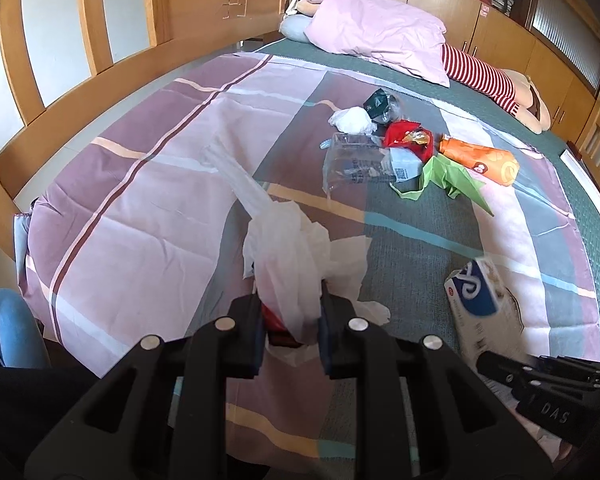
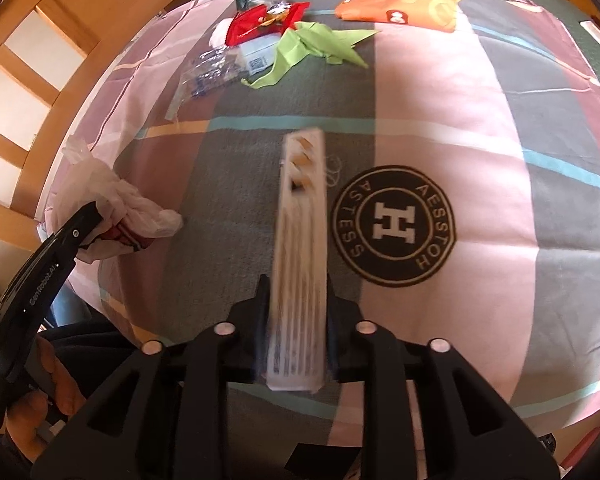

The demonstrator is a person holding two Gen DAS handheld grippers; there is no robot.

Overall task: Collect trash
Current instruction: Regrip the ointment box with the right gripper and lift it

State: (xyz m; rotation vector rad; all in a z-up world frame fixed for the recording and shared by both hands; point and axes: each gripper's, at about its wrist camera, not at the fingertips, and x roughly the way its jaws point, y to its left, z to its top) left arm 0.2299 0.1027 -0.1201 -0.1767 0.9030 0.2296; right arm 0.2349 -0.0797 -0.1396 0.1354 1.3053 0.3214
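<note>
My left gripper (image 1: 291, 322) is shut on a thin white plastic bag (image 1: 296, 256) held above the bed; something red shows inside the bag. The bag also shows in the right wrist view (image 2: 112, 208). My right gripper (image 2: 298, 320) is shut on a flat white carton (image 2: 300, 248), seen edge-on and blurred; in the left wrist view the carton (image 1: 480, 300) shows a blue and white face at the lower right. A pile of trash lies further up the bed: a clear plastic wrapper (image 1: 352, 160), a red packet (image 1: 408, 138), green paper (image 1: 444, 180), an orange packet (image 1: 484, 160), a crumpled white bag (image 1: 352, 120) and a dark packet (image 1: 380, 104).
The striped sheet (image 1: 140, 220) covers the bed, with a round logo (image 2: 394, 226) on it. A pink pillow (image 1: 380, 28) and a striped plush toy (image 1: 492, 80) lie at the head. Wooden bed rails (image 1: 60, 80) run along the left.
</note>
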